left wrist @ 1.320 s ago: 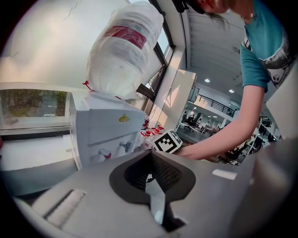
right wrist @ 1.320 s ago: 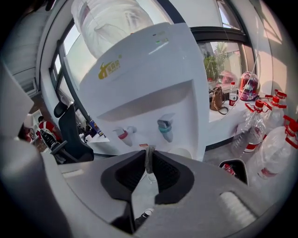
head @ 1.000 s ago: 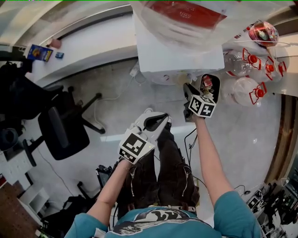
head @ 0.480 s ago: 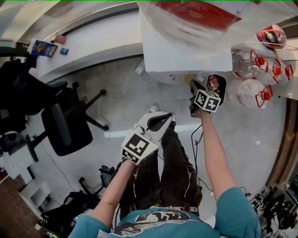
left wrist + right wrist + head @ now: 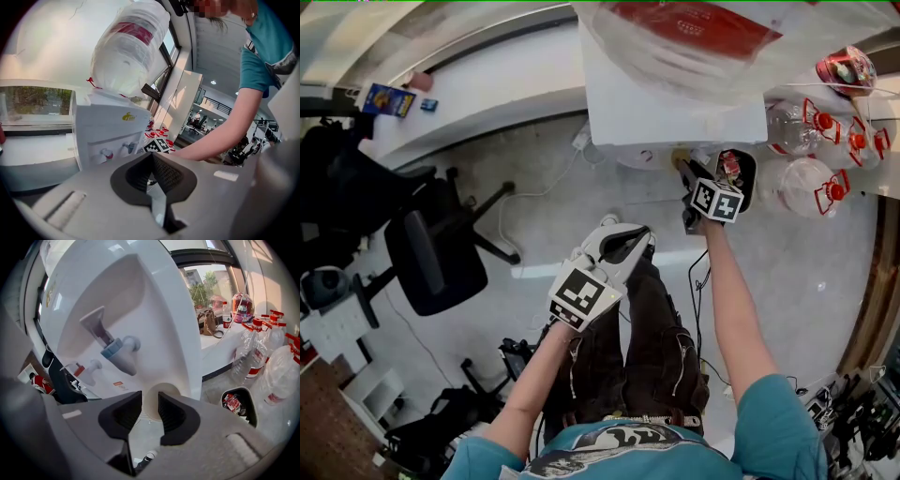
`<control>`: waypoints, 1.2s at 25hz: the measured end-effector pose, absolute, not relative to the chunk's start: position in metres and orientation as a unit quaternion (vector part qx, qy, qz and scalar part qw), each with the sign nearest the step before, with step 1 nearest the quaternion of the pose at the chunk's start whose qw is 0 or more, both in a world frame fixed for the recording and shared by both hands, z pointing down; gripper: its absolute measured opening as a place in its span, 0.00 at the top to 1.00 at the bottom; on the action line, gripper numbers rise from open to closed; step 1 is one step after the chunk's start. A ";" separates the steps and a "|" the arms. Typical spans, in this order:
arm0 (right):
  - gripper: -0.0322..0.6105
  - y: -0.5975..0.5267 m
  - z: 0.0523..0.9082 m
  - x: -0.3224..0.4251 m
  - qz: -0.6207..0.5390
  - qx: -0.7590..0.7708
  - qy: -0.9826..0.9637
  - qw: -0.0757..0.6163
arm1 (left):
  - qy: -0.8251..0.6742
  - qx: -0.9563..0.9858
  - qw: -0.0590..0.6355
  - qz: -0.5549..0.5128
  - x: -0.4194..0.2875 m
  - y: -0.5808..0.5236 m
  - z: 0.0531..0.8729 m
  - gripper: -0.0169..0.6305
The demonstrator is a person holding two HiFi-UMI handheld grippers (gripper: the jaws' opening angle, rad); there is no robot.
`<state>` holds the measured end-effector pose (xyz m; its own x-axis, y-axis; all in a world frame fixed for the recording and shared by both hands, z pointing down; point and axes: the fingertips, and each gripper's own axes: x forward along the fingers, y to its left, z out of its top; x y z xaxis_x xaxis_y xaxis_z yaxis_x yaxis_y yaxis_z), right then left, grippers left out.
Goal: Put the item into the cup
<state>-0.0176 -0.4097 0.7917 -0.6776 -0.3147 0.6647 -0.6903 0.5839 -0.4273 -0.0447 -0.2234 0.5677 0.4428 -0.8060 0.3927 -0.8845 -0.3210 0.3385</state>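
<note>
One white water dispenser (image 5: 666,108) is pictured, topped by one large upturned bottle (image 5: 694,37) and fitted with two taps, one blue tap (image 5: 119,351) and one red tap (image 5: 89,367), with one paper cup (image 5: 164,387) seen beneath the blue one. At least three clear bottles (image 5: 787,131) with red handles are counted beside the dispenser, though the exact number cannot be told, along with one black waste bin (image 5: 748,183). One black office chair (image 5: 431,262) is shown on the floor (image 5: 534,178), while one blue box (image 5: 382,97), one smaller blue item (image 5: 428,104) and one pink item (image 5: 417,82) are seen on the desk (image 5: 506,84)
</note>
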 end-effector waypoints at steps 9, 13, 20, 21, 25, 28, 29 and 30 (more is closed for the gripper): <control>0.78 -0.395 0.774 -0.018 0.334 0.275 -0.862 0.265 | -0.516 0.814 0.256 0.080 -0.043 -0.220 0.564 0.96; 0.78 -0.381 0.759 -0.018 0.322 0.256 -0.873 0.263 | -0.518 0.814 0.251 0.077 -0.047 -0.223 0.558 0.96; 0.79 -0.358 0.704 -0.014 0.326 0.242 -0.889 0.210 | -0.515 0.818 0.243 0.078 -0.049 -0.227 0.546 0.96; 0.79 -0.355 0.695 -0.013 0.326 0.240 -0.892 0.202 | -0.513 0.820 0.242 0.080 -0.049 -0.227 0.545 0.95; 0.80 -0.345 0.656 -0.012 0.322 0.231 -0.903 0.168 | -0.505 0.826 0.235 0.088 -0.049 -0.229 0.538 0.96; 0.80 -0.336 0.626 -0.013 0.315 0.222 -0.910 0.150 | -0.501 0.830 0.230 0.091 -0.052 -0.231 0.531 0.95; 0.80 -0.334 0.617 -0.014 0.311 0.219 -0.913 0.147 | -0.500 0.830 0.228 0.092 -0.054 -0.231 0.528 0.96; 0.80 -0.331 0.607 -0.014 0.305 0.216 -0.916 0.144 | -0.500 0.831 0.227 0.092 -0.055 -0.232 0.525 0.95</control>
